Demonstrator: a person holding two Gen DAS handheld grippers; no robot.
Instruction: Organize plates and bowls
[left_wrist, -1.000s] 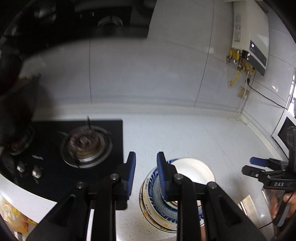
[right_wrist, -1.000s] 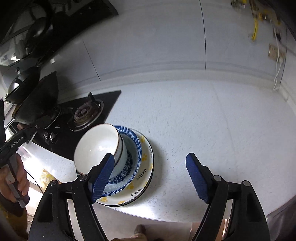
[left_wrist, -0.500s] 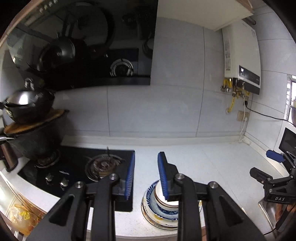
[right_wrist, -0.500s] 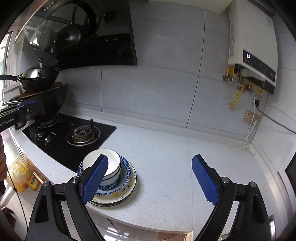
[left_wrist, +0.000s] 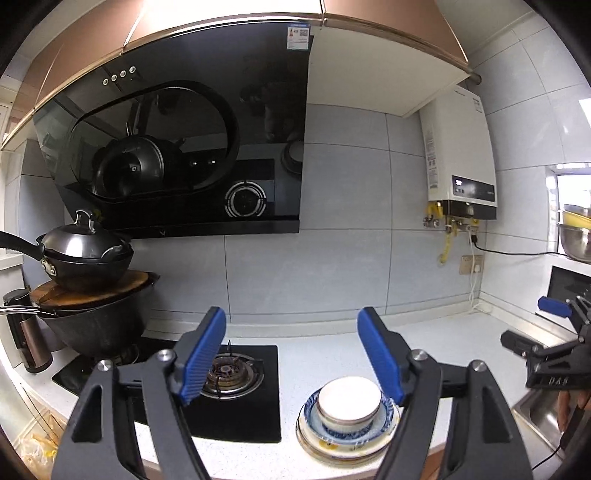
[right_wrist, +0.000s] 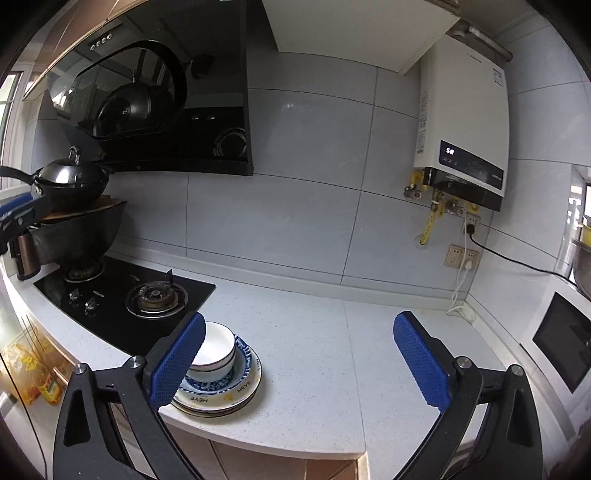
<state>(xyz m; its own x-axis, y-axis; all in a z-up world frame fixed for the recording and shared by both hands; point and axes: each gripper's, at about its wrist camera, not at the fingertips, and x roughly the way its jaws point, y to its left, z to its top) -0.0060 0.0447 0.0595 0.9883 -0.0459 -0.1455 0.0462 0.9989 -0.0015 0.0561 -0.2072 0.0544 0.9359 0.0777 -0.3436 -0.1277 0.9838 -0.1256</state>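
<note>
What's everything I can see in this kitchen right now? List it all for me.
Bowl: one, white, on top of the dish stack.
Blue dish: one, blue-patterned, under the bowl.
Plates: at least two, white with yellow marks, bottom of the stack at the counter's front edge.
Counter: one, white speckled.
Hob: one, black, two burners, left of the stack.
Woks: two, black, stacked on the far-left burner.
Hood: one, black, above the hob.
Water heater: one, white, on the wall at right.
Sink: one, steel, far right.
Left gripper: black, blue pads, jaws opening, empty.
Right gripper: same, jaws opening, empty.
</note>
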